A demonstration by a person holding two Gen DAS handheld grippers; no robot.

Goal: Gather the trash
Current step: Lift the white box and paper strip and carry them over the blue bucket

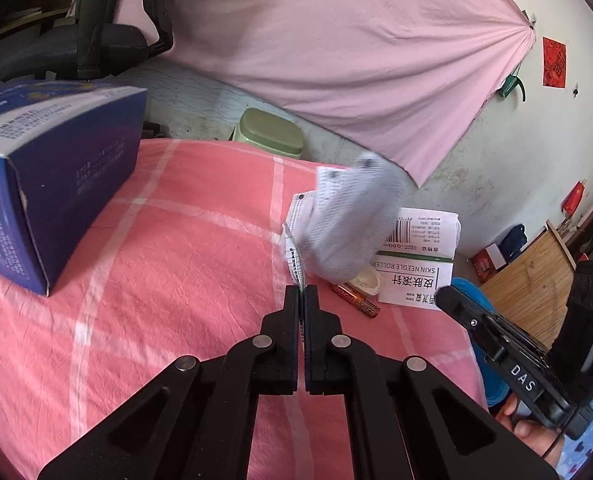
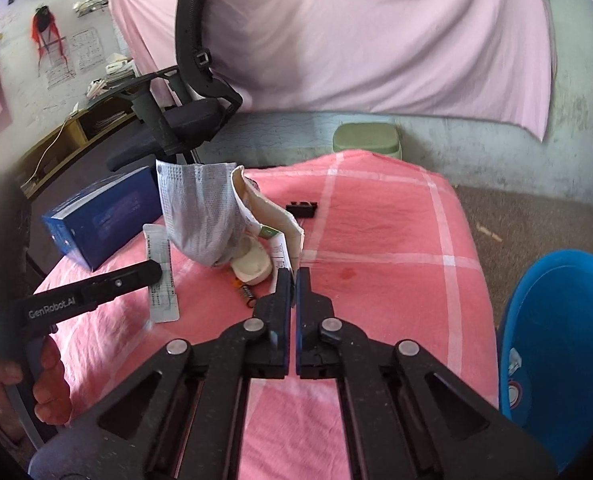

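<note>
- Left wrist view: my left tongs [image 1: 301, 294] are pressed together on the edge of a printed paper strip [image 1: 295, 258], which rises from the fingertips towards a motion-blurred grey-white face mask [image 1: 346, 228].
- Behind the mask lies a white "SKIN NEEDLE ROLLER" box [image 1: 416, 280] on the pink checked cloth of the bench [image 1: 176, 260].
- An orange battery [image 1: 356, 300] and a cream round cap [image 1: 366, 281] lie just beside that box, near my left fingertips.
- A blue carton [image 1: 56, 184] stands on the bench, well apart to the left.
- The right tongs show at the right edge of this view.
- Right wrist view: my right tongs [image 2: 293, 280] are nearly together, pinching the lower edge of the box's white card [image 2: 282, 236], which is tilted up off the cloth.
- The mask [image 2: 200, 216] hangs just left of the card, lifted above the bench.
- The paper strip [image 2: 161, 276] runs beside the left tongs [image 2: 152, 271], whose arm reaches in from the left; I cannot tell their state from this view.
- The cream cap [image 2: 252, 268] sits below the mask; a small spring [image 2: 248, 294] lies close to my right fingertips.
- A small black clip [image 2: 302, 209] rests further back on the cloth.
- A blue bin [image 2: 556, 344] stands on the floor just right of the bench.
</note>
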